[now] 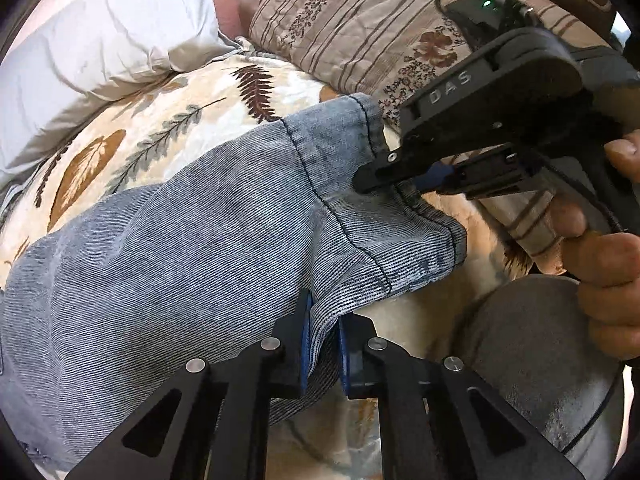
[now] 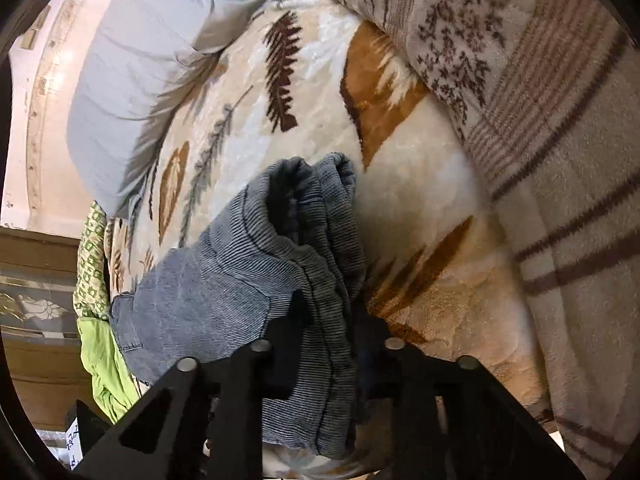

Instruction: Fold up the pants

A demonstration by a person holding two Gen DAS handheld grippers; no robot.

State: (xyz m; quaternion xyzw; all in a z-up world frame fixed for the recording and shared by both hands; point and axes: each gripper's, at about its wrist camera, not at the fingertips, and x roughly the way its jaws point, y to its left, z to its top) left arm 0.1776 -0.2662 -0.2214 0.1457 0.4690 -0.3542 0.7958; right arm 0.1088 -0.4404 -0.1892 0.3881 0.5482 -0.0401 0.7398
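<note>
On one blanket (image 1: 168, 120), two tools (both clamped) grip one pants (image 1: 180, 240).

My left camera sits just behind my left fingers (image 1: 322, 344), tilted steeply down and very close to the jeans (image 1: 180, 248) on the bed blanket (image 1: 168, 120). It faces across the hem, so my right-hand tool (image 1: 400, 176) shows at the upper right. My right camera rides behind my right fingers (image 2: 332, 344), also angled down, nearly touching bunched denim (image 2: 260, 248). Both views share the jeans, the leaf-print blanket, the white pillow (image 1: 100, 28) at the upper left and the striped floral blanket (image 2: 540, 140) at the right.
</note>
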